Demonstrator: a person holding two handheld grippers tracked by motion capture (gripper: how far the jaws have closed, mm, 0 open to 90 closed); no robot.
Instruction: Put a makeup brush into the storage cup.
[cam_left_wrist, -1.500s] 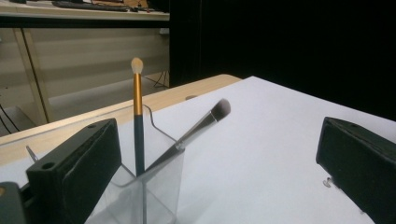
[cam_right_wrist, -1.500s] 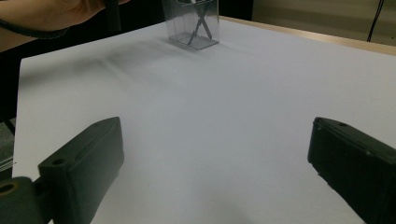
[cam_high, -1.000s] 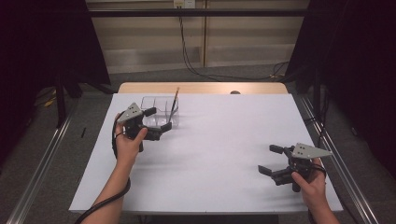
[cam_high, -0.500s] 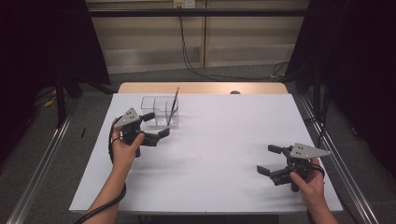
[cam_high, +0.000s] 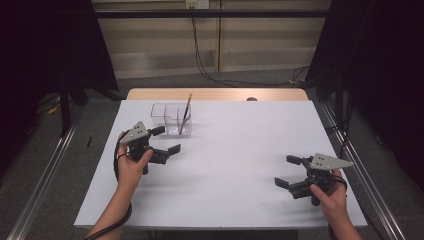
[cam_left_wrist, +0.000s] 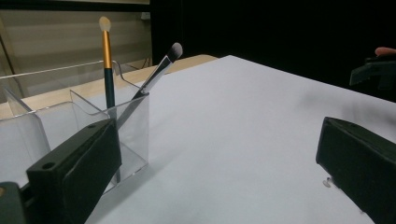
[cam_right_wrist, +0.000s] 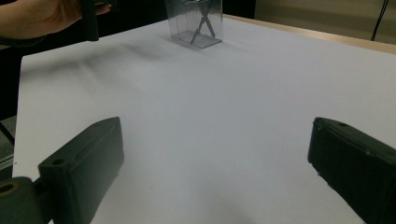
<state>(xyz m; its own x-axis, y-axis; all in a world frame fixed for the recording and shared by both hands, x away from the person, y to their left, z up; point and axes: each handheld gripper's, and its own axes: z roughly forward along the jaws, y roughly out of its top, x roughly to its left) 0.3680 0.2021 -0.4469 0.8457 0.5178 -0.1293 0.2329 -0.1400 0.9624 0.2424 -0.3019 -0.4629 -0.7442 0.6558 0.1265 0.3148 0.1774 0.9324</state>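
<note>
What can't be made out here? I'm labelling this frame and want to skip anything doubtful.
- High view: the brushes in the clear organizer are too small to count.
- Left gripper view: the organizer's near base sits behind the left claw's jaw.
- Right gripper view: the organizer's top and the brush heads are cut off by the upper edge.

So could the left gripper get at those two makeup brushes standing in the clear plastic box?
Probably yes. The left gripper is open and close to the clear plastic box, with bare white table between. Both makeup brushes stick out above the rim, and nothing covers them.
</note>
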